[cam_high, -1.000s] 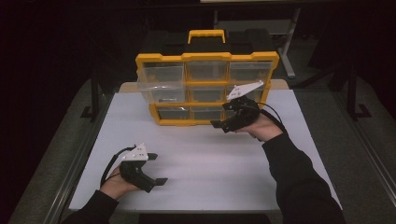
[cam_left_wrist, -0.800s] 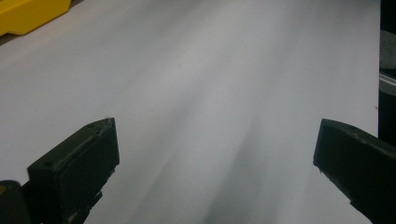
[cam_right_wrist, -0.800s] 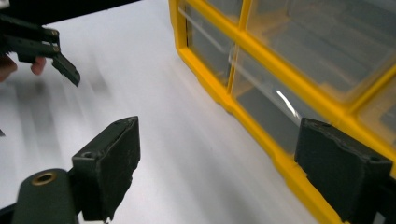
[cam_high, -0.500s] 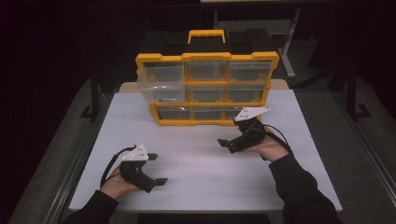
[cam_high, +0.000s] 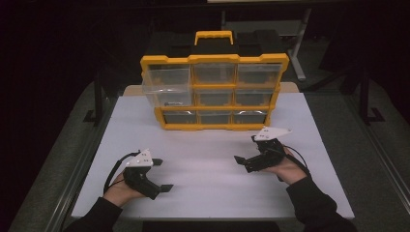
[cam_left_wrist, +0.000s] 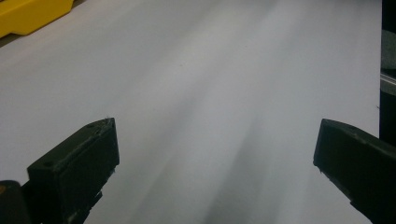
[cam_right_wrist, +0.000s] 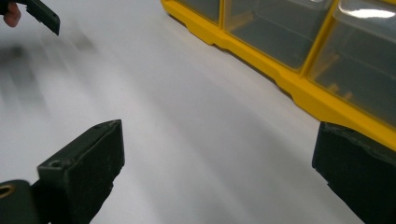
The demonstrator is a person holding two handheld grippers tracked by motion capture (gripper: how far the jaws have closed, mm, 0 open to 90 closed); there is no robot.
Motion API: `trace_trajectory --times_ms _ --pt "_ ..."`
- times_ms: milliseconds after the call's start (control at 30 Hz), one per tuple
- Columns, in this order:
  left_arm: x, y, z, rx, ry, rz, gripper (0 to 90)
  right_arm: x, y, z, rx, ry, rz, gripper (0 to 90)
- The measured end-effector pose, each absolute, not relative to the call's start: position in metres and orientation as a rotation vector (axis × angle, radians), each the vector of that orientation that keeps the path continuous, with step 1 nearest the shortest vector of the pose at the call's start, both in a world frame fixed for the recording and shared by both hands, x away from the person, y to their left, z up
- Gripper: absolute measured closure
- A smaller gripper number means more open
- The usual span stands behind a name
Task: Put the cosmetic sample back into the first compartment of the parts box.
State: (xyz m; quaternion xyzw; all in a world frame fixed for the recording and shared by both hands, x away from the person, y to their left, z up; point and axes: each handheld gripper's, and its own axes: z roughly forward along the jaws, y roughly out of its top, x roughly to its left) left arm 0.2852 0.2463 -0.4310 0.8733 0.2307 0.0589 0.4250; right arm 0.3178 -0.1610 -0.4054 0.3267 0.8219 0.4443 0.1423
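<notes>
A yellow organizer [cam_high: 214, 92] with clear drawers stands upright at the back middle of the white table [cam_high: 212, 193]. Its top left drawer [cam_high: 164, 84] is pulled out. My right gripper [cam_high: 245, 150] hovers low over the table in front of the organizer's right end, pointing left. Its jaws have just been opening and now stand wide with nothing between them. In the right gripper view that gripper [cam_right_wrist: 215, 158] faces bare table, with the organizer's bottom edge [cam_right_wrist: 299, 88] to the right. My left gripper [cam_high: 162, 175] rests at the near left, open and empty; it [cam_left_wrist: 215, 154] looks across white tabletop.
A corner of the organizer [cam_left_wrist: 28, 16] shows at the top left of the left gripper view. One jaw of the left gripper [cam_right_wrist: 42, 16] shows far off in the right gripper view. Dark floor and a black frame surround the table, and its right edge [cam_high: 329, 159] lies close to my right hand.
My right gripper has come down and back from the organizer's lower right drawers to just above the table, its jaws spreading wider. The left gripper has stayed put.
</notes>
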Motion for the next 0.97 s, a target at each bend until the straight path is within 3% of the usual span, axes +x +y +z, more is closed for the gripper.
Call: trace_trajectory --times_ms 500,967 --pt "0.285 0.246 -0.431 2.185 0.576 0.152 0.0 0.281 -0.193 -0.434 1.023 2.324 1.311 1.8" --pt "0.286 0.247 -0.434 2.192 0.583 0.158 0.0 0.274 -0.192 -0.445 1.017 2.364 1.278 1.8"
